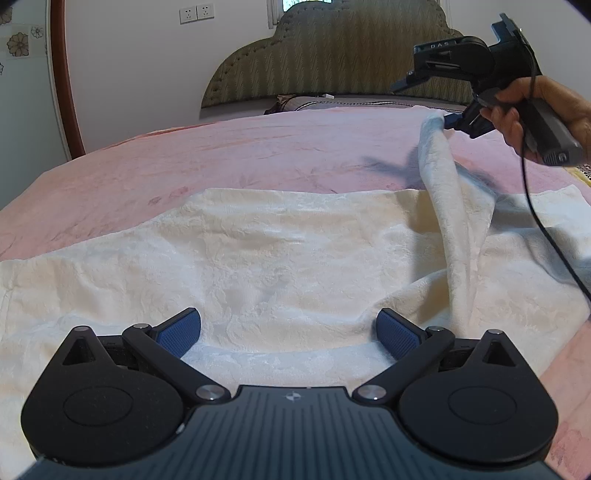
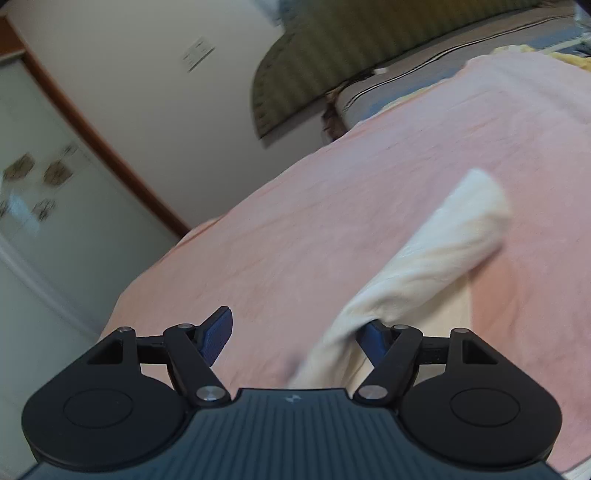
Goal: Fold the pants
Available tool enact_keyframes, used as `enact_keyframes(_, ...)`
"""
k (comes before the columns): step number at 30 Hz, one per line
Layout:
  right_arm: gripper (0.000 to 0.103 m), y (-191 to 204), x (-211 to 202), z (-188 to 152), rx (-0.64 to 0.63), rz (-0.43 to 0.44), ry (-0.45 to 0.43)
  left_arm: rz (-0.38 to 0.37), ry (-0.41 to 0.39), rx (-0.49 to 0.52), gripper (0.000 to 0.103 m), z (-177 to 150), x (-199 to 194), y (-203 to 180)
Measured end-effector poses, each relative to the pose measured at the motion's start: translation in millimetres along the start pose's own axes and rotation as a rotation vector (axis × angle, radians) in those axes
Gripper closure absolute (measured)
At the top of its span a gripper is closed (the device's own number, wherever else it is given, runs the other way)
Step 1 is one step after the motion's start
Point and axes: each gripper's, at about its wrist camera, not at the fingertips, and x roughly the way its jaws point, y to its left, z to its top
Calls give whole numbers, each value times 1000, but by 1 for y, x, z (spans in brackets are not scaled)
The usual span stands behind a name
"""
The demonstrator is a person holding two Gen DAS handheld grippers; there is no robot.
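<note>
Cream-white textured pants [image 1: 280, 251] lie spread on a pink bed cover [image 1: 221, 155]. My left gripper [image 1: 288, 332] is open, its blue pads [image 1: 179, 334] low over the near edge of the pants, holding nothing. My right gripper [image 1: 448, 122], seen from the left wrist view at the upper right, has a lifted strip of the pants [image 1: 443, 177] at its tip, raised above the bed. In the blurred right wrist view the jaws stand wide apart [image 2: 295, 332] and the cloth [image 2: 424, 266] drapes over the right pad [image 2: 375, 334].
A padded olive headboard [image 1: 332, 55] and a dark pillow [image 1: 314, 103] are at the far end of the bed. A white wall with sockets [image 1: 197, 14] and a brown door frame [image 1: 64, 81] stand to the left. A black cable [image 1: 543, 221] hangs from the right gripper.
</note>
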Motion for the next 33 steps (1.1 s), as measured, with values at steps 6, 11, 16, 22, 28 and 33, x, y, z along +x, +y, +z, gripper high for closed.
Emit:
enact_keyframes(6, 29, -14, -4, 21, 88, -5, -50, 0, 0, 0, 1, 0, 0, 0)
enact_keyframes(11, 12, 6, 4, 24, -173, -179, -27, -2, 0, -3, 1, 0, 0, 0)
enact_keyframes(16, 12, -52, -31, 22, 183, 24, -166, -2, 0, -3, 1, 0, 1, 0)
enact_keyframes(22, 12, -93, -13, -7, 391, 199, 11, -2, 0, -3, 1, 0, 1, 0)
enact_keyframes(28, 11, -80, 8, -24, 346, 217, 131, -2, 0, -3, 1, 0, 1, 0)
enact_keyframes(33, 20, -86, 17, -7, 365, 179, -14, -2, 0, -4, 1, 0, 1, 0)
